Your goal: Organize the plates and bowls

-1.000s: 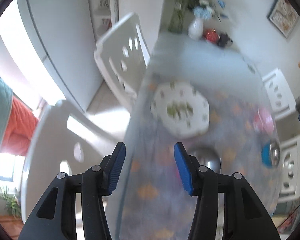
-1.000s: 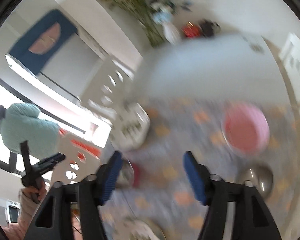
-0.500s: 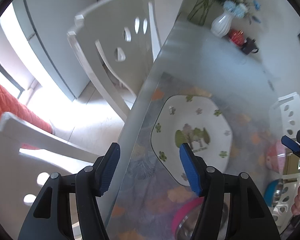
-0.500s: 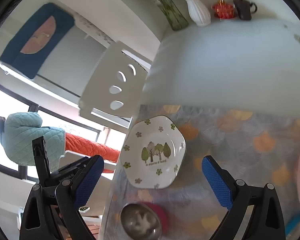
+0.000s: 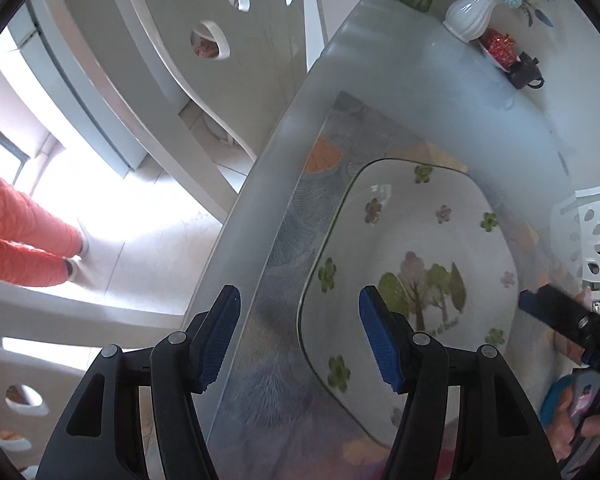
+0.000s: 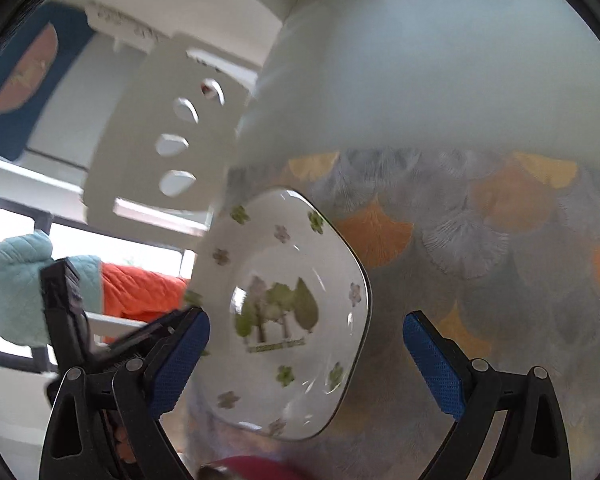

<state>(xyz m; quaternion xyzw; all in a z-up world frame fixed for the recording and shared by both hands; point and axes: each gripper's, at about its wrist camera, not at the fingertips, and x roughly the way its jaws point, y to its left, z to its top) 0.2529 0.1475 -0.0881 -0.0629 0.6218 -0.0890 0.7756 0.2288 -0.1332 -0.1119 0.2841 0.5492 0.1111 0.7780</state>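
Observation:
A white plate (image 5: pixel 420 240) (image 6: pixel 284 280) with rounded corners, printed with trees and small flowers, lies on the patterned mat at the table's left edge. My left gripper (image 5: pixel 298 320) hovers open over the plate's left rim, one finger over the mat and one over the plate. My right gripper (image 6: pixel 306 344) hangs above the plate with wide jaws that are closing; the plate shows between the fingers but the pads do not touch it. Each gripper appears in the other's view: the right gripper (image 5: pixel 548 312) and the left gripper (image 6: pixel 64 304). A dark red bowl (image 6: pixel 244 468) peeks in below.
A white chair (image 5: pixel 220 60) (image 6: pixel 148 140) stands close to the table's left edge. At the far end are a white vase (image 5: pixel 468 12), a red dish (image 5: pixel 500 44) and a dark teapot (image 5: pixel 524 74). The mat (image 6: pixel 480 240) stretches right. A blue bowl (image 5: pixel 552 400) sits bottom right.
Both grippers have come down toward the plate, which now fills much more of each view. The right jaws stand wider than a second ago; the left jaws also widened a little.

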